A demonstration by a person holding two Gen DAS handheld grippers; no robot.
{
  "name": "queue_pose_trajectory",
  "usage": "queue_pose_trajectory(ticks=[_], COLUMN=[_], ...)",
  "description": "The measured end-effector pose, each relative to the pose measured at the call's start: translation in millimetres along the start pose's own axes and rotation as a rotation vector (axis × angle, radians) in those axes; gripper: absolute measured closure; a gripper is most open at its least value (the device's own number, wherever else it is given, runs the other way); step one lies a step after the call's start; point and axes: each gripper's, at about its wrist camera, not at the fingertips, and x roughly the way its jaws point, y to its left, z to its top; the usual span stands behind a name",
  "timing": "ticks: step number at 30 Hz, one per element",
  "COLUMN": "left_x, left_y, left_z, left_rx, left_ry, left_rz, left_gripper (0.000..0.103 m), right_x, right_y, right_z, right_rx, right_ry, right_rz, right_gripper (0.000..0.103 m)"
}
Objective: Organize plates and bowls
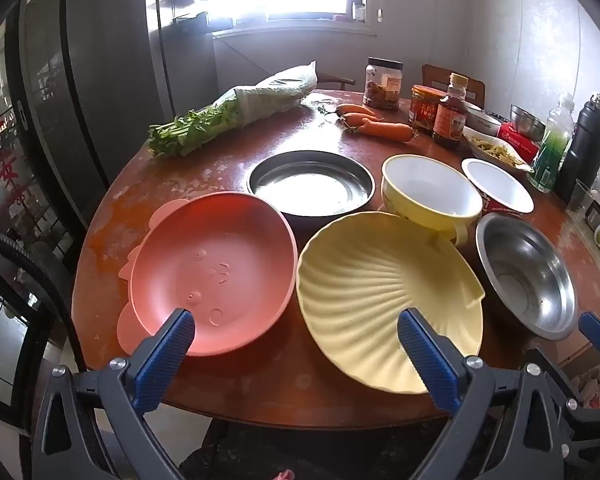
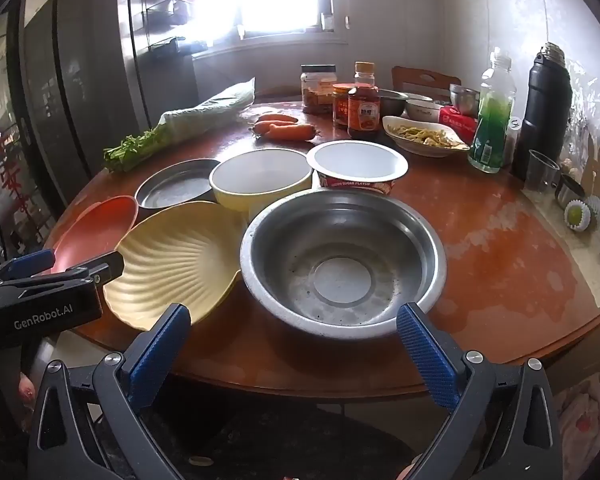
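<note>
left gripper [image 1: 296,332] spread, empty, straddling gap between pink plate [image 1: 212,272] and shell plate [image 1: 384,300] | right gripper [image 2: 294,322] spread, empty | steel bowl [image 2: 342,260] dead ahead, nearest right | yellow bowl [image 2: 262,180] behind

Dull scuffed steel bowl [image 2: 342,262], matt ribbed plastic plate [image 1: 384,300], glossy worn table [image 2: 500,272].

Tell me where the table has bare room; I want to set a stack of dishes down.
Bare wood lies right of the steel bowl, toward the black flask, and left of the dark metal plate, below the greens. The near centre is crowded: pink plate, yellow shell plate and yellow bowl sit close.
</note>
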Motion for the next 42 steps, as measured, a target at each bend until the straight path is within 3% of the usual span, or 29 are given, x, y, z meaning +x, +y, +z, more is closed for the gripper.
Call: queue_pose_trajectory(ticks=[42], left_x=[-3.5], left_y=[-6.1], left_z=[-0.5], left_rx=[0.019], left_ry=[-0.006], left_rz=[-0.017], left_gripper=[0.0], right_x=[0.7], right_y=[-3.6], right_z=[-0.5], right_rx=[0.022], right_ry=[0.016], right_rz=[-0.007], right_gripper=[0.0])
